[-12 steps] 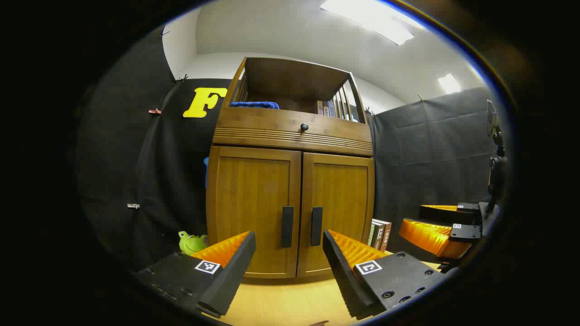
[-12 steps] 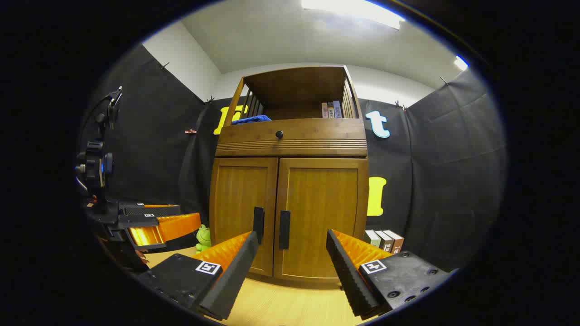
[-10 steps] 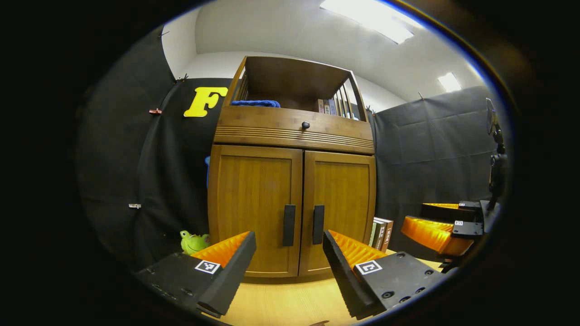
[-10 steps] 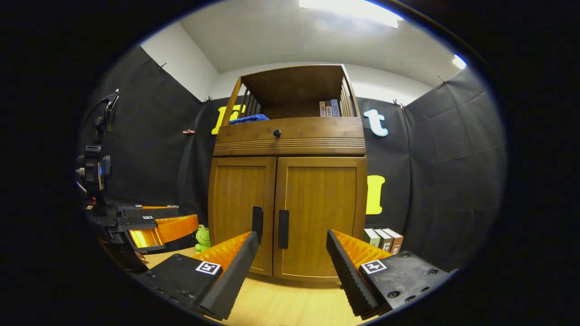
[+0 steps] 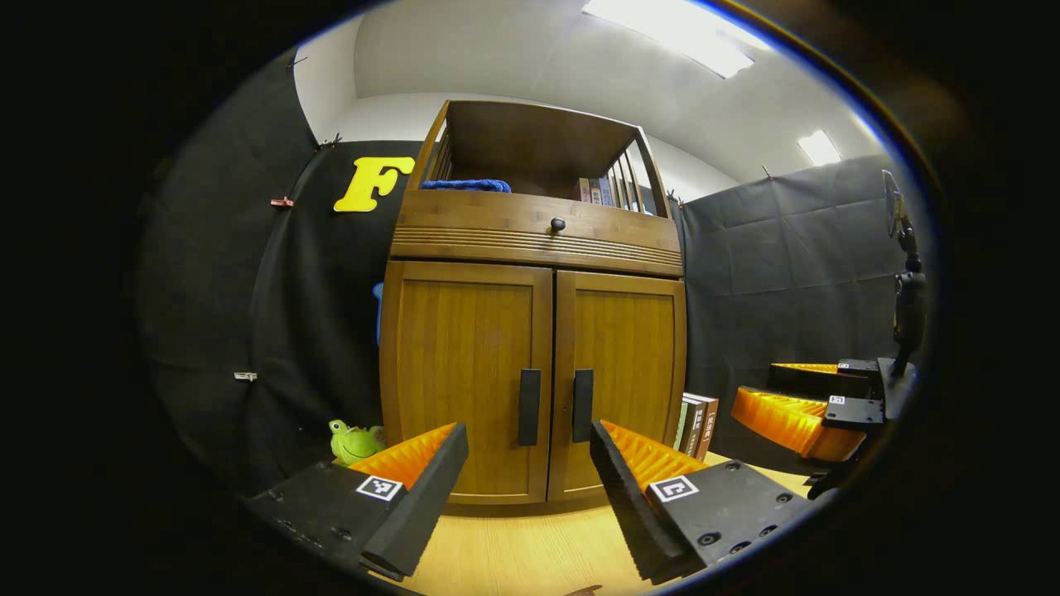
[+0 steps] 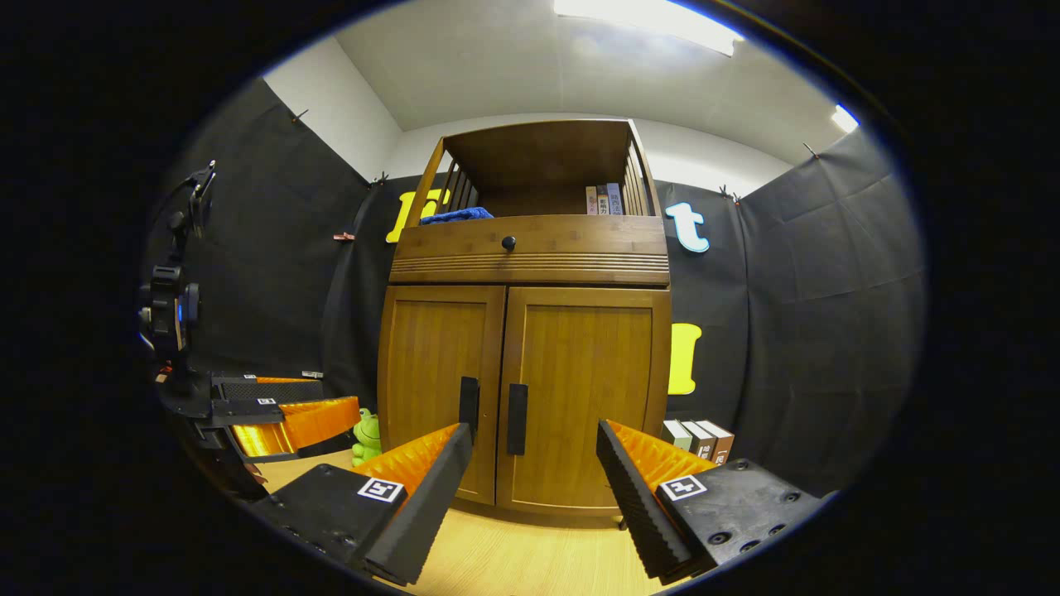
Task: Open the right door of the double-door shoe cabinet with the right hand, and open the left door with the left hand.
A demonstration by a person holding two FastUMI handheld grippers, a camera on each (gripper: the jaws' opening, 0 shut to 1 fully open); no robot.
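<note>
Left gripper view, gripper: the left gripper (image 5: 528, 484) was spread wide, nothing between its fingers, held low over the counter (image 5: 530, 550).
Left gripper view, cabinet: the shoe cabinet (image 5: 534, 331) stood straight ahead, both doors shut. The left door (image 5: 464, 377) and the right door (image 5: 621, 377) met at a centre seam.
Left gripper view, handles: the left handle (image 5: 529, 407) and the right handle (image 5: 582, 406) were upright bars, one on each side of the seam. Both appeared in the gap between the fingers, the left one nearer its middle, and both lay apart from the gripper.
Left gripper view, other gripper: the right gripper (image 5: 807, 397) was off to the right, beyond the books (image 5: 696, 425).

Right gripper view, gripper: the right gripper (image 6: 534, 484) was wide too, holding nothing.
Right gripper view, handles: the right handle (image 6: 517, 419) lay ahead, left of the gap's middle; the left handle (image 6: 469, 406) sat above the left finger.
Right gripper view, other gripper: the left gripper (image 6: 290, 411) was at far left, near a green toy frog (image 6: 365, 437).

Judgement: each handle's long axis ran vertical, so I judge a level pinch would suit; the right gripper needed to shift slightly left.
</note>
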